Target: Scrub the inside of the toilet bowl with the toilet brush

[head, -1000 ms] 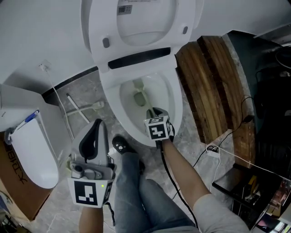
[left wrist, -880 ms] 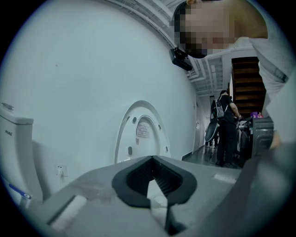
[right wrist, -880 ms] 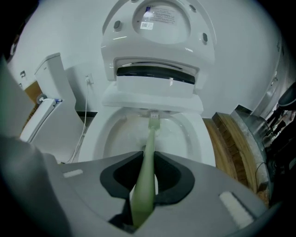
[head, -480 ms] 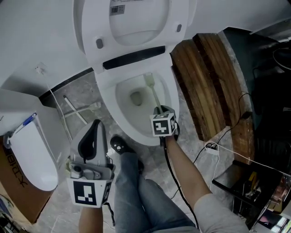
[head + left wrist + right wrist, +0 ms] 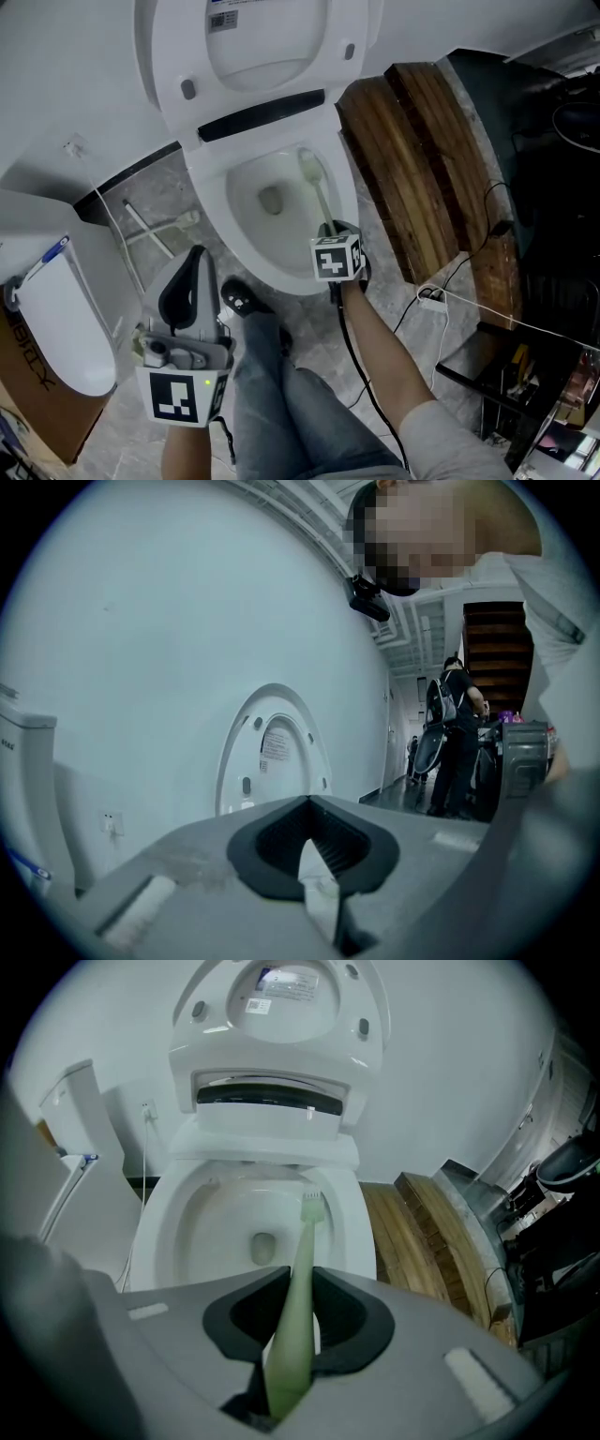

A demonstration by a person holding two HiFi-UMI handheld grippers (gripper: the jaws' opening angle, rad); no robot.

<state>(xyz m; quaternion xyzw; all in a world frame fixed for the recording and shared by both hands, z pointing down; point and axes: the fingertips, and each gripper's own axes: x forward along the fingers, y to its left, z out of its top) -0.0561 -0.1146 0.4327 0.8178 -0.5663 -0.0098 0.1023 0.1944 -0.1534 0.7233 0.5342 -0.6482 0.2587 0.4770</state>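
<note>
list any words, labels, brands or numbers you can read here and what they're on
Sticker on the raised toilet lid: printed lines, too small to read in any view.
Cardboard box: large dark letters, sideways and cut off, not reliably readable.
Cubes on the left gripper and right gripper: square marker patterns, no words.

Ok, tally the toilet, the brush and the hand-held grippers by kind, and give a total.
toilet: 1
toilet brush: 1
hand-held gripper: 2, left and right
Total: 4
</note>
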